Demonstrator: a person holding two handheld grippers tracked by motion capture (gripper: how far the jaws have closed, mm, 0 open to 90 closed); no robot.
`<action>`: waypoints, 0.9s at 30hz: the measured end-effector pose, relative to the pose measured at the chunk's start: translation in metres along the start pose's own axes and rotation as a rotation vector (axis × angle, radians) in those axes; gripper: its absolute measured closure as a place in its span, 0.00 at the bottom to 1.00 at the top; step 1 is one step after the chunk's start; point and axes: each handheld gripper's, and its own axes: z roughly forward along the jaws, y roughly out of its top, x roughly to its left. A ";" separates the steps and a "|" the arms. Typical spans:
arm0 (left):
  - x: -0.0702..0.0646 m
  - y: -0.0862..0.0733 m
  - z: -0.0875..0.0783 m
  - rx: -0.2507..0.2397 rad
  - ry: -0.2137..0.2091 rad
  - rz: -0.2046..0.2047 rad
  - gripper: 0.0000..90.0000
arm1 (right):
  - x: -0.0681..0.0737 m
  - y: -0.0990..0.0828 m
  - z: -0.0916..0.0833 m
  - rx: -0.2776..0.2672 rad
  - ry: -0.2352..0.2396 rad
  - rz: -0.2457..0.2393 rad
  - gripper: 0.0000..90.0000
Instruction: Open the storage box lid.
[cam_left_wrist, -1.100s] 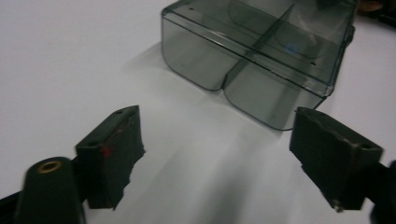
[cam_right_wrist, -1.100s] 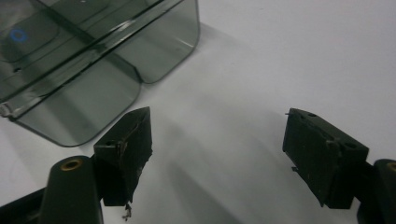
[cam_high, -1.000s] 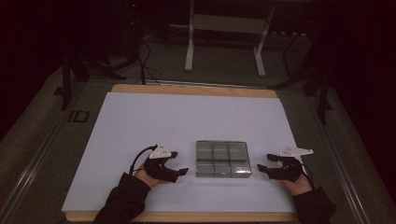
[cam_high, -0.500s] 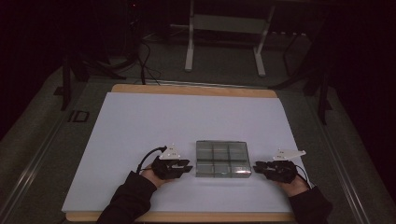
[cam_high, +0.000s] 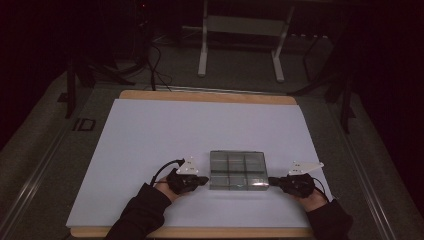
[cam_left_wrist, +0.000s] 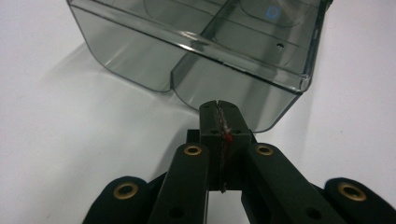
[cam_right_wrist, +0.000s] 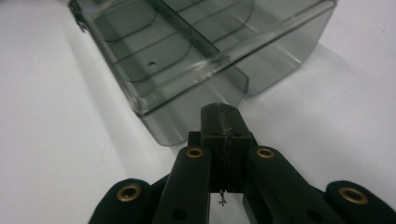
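Observation:
A clear grey compartment box (cam_high: 237, 170) lies on the white sheet near the table's front edge. My left gripper (cam_high: 205, 179) rests just left of the box, its tip close to the box's left wall. In the left gripper view the jaws (cam_left_wrist: 218, 103) have just been closing and now stand pressed together with nothing between them, a short way off the box's corner (cam_left_wrist: 210, 60). My right gripper (cam_high: 271, 181) mirrors it at the box's right wall. Its jaws (cam_right_wrist: 222, 107) have also just been closing and are shut and empty, next to the box's end (cam_right_wrist: 196, 60).
The white sheet (cam_high: 200, 130) covers most of the wooden table (cam_high: 200, 95). Behind the table stand a metal frame (cam_high: 240, 45) and trailing cables (cam_high: 155, 60) on the dark floor. Dark sleeves come in from the bottom edge.
Both grippers' jaws went from spread open to fully shut. Each tip shifted slightly inward toward the box. The box stayed put.

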 end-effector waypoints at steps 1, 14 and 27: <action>-0.001 0.001 0.000 -0.001 -0.003 0.001 1.00 | 0.000 0.001 0.000 -0.002 0.001 -0.004 1.00; -0.006 0.010 -0.009 -0.005 0.004 0.024 1.00 | 0.003 0.006 -0.005 -0.003 -0.002 -0.017 1.00; -0.008 0.015 -0.013 -0.020 0.004 0.032 1.00 | 0.003 0.012 -0.010 -0.032 0.006 -0.007 1.00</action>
